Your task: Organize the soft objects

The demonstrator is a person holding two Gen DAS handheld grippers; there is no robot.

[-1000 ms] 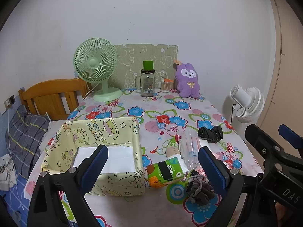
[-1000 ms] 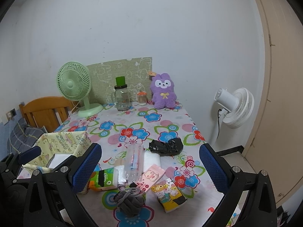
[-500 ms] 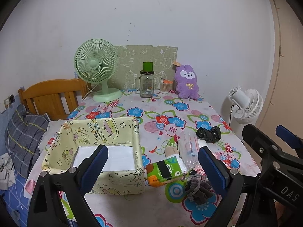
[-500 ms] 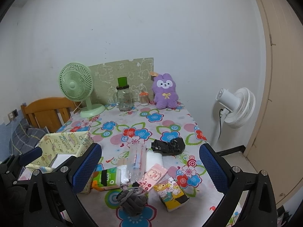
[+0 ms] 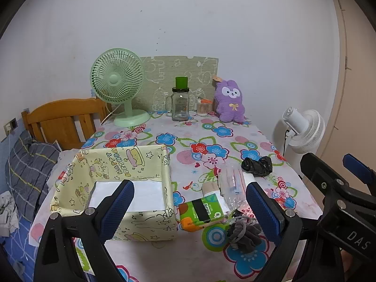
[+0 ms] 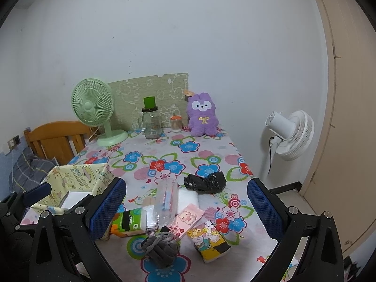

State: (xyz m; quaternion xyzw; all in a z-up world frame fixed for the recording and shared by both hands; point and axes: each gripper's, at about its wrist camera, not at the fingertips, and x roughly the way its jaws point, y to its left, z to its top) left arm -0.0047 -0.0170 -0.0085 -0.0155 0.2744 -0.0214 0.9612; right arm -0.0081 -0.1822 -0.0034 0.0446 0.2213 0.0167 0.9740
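Soft things lie in a cluster at the near edge of the worktop (image 6: pixel 211 150), on its flowered cloth. Grey sock ball (image 6: pixel 159 250) nearest me, low centre in the right view. Just beside it to the right, a yellow tissue pack (image 6: pixel 209 240); a pink pack (image 6: pixel 186 219) leans between them. Green-orange tissue pack (image 5: pixel 199 213) sits just right of the fabric box (image 5: pixel 112 178), touching or nearly touching its wall. Clear plastic bottle (image 6: pixel 165 199) lies across the middle of the cluster, over a white folded pad (image 6: pixel 188 196). Black crumpled bag (image 6: pixel 205 182) a little farther back.

Fabric box stands on the left of the worktop, open at the top, a white sheet on its floor.

Far end: green fan (image 5: pixel 117 87), glass jar (image 5: pixel 180 104) with green lid, purple plush (image 5: pixel 229 102) against the wall. White fan (image 6: pixel 290 134) stands off the worktop to the right.

My left gripper (image 5: pixel 188 209) is held above the near edge, jaws wide apart, nothing between them. My right gripper (image 6: pixel 185 211) the same: jaws spread, empty, the cluster seen between them.
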